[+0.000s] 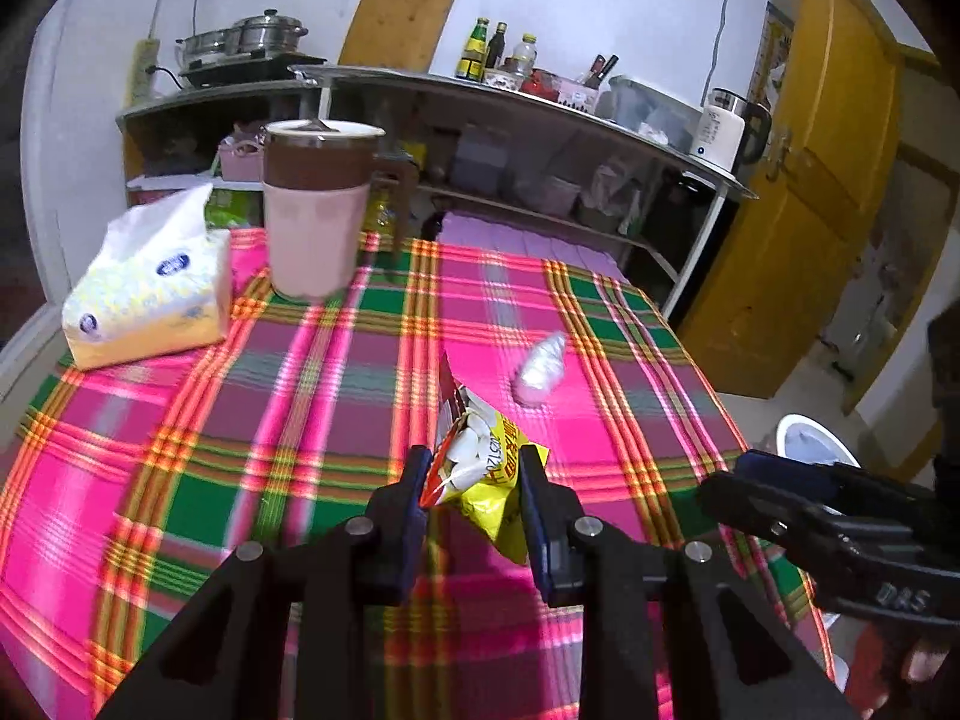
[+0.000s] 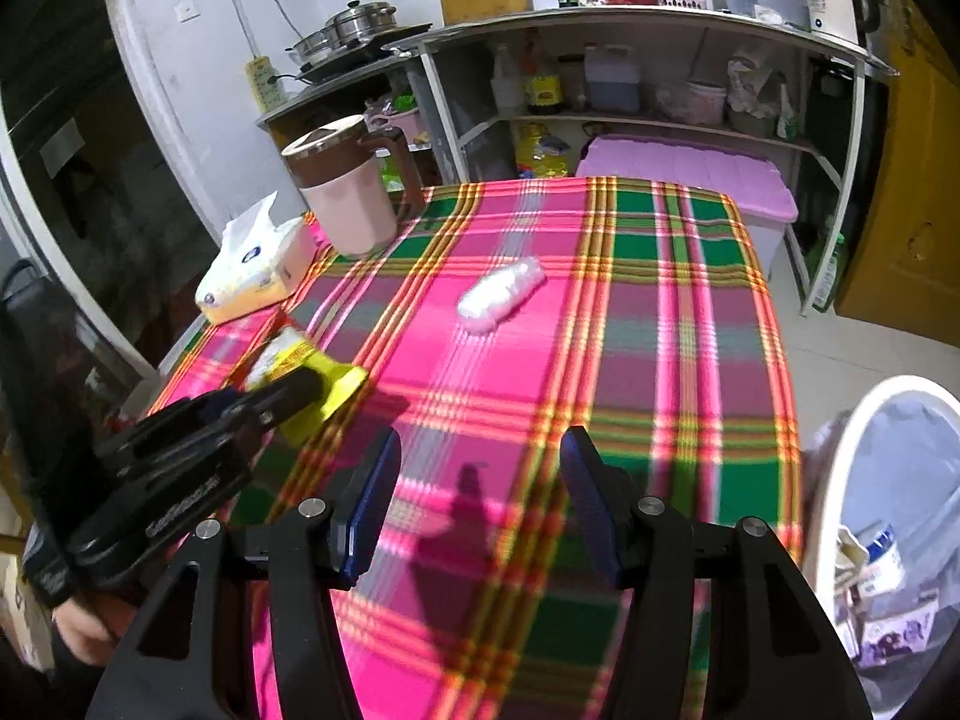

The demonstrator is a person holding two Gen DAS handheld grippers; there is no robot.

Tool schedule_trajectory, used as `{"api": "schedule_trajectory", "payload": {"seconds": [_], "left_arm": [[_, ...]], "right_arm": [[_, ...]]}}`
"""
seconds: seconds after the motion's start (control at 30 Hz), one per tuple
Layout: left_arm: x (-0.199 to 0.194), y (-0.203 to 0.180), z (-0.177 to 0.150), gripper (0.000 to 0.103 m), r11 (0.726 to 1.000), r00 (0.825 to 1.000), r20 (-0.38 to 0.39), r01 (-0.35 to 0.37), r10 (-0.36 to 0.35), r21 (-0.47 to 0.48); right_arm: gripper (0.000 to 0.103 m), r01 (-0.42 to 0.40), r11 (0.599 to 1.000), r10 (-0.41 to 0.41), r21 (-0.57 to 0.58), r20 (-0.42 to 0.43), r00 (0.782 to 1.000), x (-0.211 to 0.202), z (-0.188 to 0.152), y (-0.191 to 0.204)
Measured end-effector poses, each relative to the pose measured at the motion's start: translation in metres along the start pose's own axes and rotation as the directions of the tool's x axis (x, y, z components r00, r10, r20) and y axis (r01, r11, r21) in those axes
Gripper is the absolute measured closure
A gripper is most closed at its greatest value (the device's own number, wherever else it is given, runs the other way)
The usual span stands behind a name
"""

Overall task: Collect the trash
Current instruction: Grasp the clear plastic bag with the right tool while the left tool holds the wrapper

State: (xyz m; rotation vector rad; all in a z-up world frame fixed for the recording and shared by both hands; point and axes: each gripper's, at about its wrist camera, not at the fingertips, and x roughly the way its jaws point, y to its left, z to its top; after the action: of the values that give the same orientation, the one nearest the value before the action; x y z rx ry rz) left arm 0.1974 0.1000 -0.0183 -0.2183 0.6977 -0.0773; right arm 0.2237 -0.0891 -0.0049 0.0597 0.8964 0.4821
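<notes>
A yellow and red snack wrapper (image 1: 483,450) hangs just above the plaid tablecloth (image 1: 270,396), and my left gripper (image 1: 475,461) is shut on it. From the right wrist view the same wrapper (image 2: 339,387) sticks out of the left gripper (image 2: 294,390) at the table's left side. A crumpled clear plastic wad (image 1: 540,369) (image 2: 501,294) lies on the cloth beyond it. My right gripper (image 2: 480,444) is open over the cloth's near part with nothing between its fingers; it also shows at the right (image 1: 729,477).
A white trash bin (image 2: 840,444) (image 1: 807,438) with packaging inside stands on the floor off the table's right edge. A tissue pack (image 1: 144,294) and a pink and brown pitcher (image 1: 318,210) sit at the far left of the table. Metal kitchen shelves (image 2: 630,18) stand behind.
</notes>
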Motion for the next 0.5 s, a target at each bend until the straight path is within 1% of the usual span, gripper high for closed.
{"api": "schedule_trajectory", "payload": {"seconds": [0.13,0.37,0.5], "left_arm": [[-0.001,0.011,0.005,0.074,1.000,1.000,0.013,-0.024,0.024,0.002],[0.001,0.035,0.004,0.074,0.999,1.000,0.013,-0.010,0.011,-0.048],[0.002,0.047,0.003,0.074,0.997,1.000,0.012,-0.003,0.004,-0.078]], "right_arm": [[0.047,0.014,1.000,-0.014,0.021,-0.015,1.000,0.023,0.015,0.001],[0.047,0.054,0.997,-0.052,0.053,-0.044,0.998,0.065,0.037,-0.002],[0.047,0.062,0.995,-0.057,0.084,-0.056,0.997,0.089,0.049,-0.005]]}}
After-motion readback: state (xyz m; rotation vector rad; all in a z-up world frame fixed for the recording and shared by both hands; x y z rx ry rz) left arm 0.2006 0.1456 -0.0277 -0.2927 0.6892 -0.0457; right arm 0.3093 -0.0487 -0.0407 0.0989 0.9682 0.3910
